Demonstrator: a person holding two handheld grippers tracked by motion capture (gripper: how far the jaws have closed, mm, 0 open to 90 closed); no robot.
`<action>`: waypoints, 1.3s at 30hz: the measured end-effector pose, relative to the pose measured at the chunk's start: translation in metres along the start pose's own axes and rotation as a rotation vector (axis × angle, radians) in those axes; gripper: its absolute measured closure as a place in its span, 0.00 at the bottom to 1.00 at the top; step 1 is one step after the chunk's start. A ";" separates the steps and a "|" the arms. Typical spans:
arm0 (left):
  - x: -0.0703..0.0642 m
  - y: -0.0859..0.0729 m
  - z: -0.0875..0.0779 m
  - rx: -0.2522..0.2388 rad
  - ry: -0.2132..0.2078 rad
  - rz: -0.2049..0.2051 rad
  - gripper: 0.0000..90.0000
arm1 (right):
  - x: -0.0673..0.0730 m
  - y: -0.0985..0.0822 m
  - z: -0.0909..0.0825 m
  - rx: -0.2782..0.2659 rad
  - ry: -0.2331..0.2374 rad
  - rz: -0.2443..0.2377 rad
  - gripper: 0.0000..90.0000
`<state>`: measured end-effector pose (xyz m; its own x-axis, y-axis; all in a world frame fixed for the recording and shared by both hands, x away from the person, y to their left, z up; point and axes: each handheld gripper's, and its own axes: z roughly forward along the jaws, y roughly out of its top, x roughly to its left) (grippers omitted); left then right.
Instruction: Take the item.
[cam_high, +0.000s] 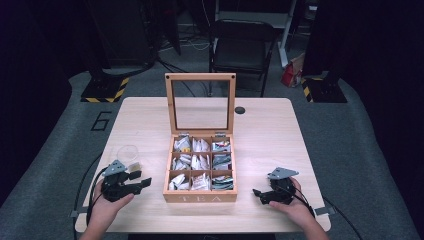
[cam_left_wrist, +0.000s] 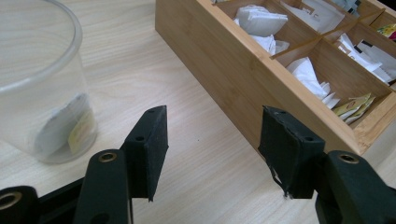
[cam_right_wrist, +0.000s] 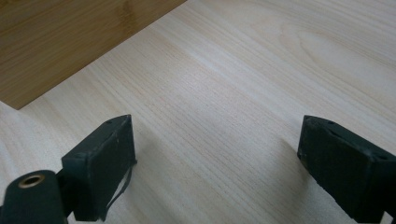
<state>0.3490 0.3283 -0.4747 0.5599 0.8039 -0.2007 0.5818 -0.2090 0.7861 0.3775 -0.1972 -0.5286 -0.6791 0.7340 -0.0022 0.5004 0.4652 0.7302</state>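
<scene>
Both claws are held apart and empty: left claw (cam_left_wrist: 212, 149) between the clear plastic cup (cam_left_wrist: 39, 84) and the wooden tea box (cam_high: 200, 167), right claw (cam_right_wrist: 215, 168) over bare tabletop (cam_right_wrist: 243, 70). That light cup could easily get tipped by a careless swing, teabag (cam_left_wrist: 65, 126) and all.

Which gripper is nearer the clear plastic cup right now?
Left. The left gripper sits just in front of the clear plastic cup; the right gripper is across the tea box.
</scene>
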 end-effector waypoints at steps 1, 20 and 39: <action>0.000 0.000 0.000 0.000 0.000 0.000 0.47 | 0.000 0.000 0.000 0.000 0.000 0.000 0.12; 0.002 -0.015 0.015 0.053 -0.016 0.019 0.47 | 0.000 0.000 0.000 0.000 0.000 0.000 0.12; 0.002 -0.022 0.029 0.104 -0.011 0.039 0.47 | 0.000 0.000 0.000 -0.001 0.000 0.000 0.12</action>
<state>0.3547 0.3183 -0.5095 0.5899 0.7877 -0.1777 0.6170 -0.2977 0.7284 0.3776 -0.1972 -0.5286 -0.6789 0.7342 -0.0024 0.5001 0.4648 0.7307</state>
